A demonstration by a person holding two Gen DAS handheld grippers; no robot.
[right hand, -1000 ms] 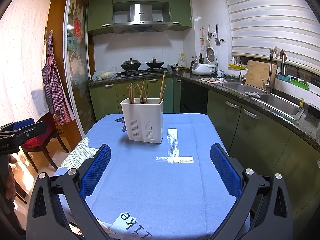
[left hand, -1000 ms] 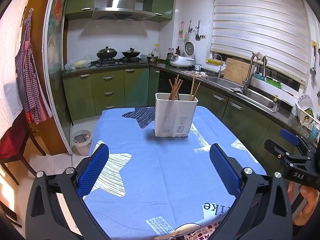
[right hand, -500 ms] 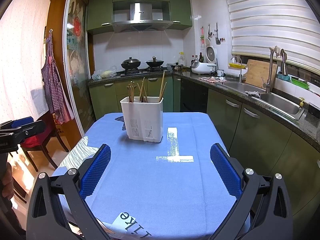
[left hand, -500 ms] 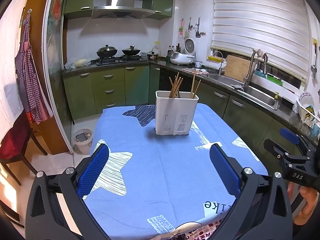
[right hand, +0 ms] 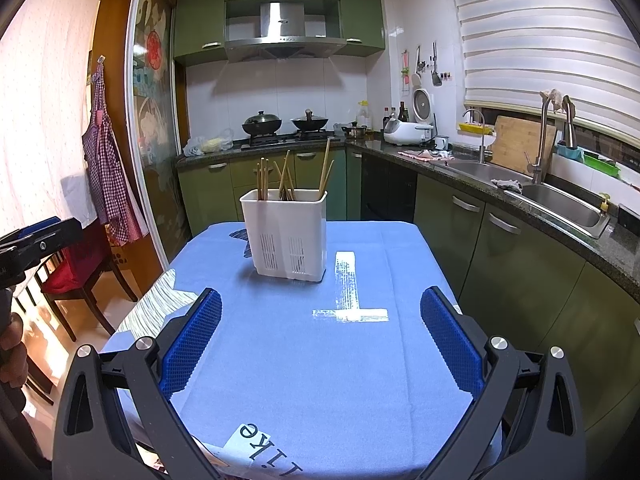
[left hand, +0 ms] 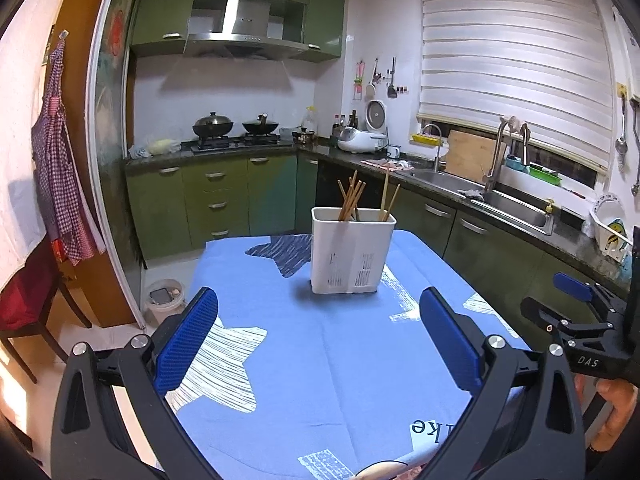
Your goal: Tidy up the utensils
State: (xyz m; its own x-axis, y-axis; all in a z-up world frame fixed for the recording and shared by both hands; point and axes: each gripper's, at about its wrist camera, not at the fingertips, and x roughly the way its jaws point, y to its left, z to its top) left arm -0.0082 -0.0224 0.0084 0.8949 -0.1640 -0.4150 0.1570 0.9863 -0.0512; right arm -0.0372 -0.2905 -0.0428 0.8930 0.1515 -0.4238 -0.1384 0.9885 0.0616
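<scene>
A white slotted utensil holder (left hand: 352,250) stands upright on the blue tablecloth (left hand: 320,352), with several wooden chopsticks (left hand: 351,200) standing in it. It also shows in the right wrist view (right hand: 286,234), with the chopsticks (right hand: 286,180) leaning in it. My left gripper (left hand: 318,308) is open and empty, held above the near end of the table. My right gripper (right hand: 320,308) is open and empty, also over the near end. Both are well short of the holder.
Green cabinets and a dark counter with a sink (right hand: 560,200) run along the right. A stove with two woks (left hand: 236,126) is at the back. A red chair (right hand: 76,276) stands left of the table. The right gripper shows in the left wrist view (left hand: 576,320).
The left wrist view has tilted up slightly, so the holder sits lower in frame. The right view is almost unchanged. Both grippers stay open.
</scene>
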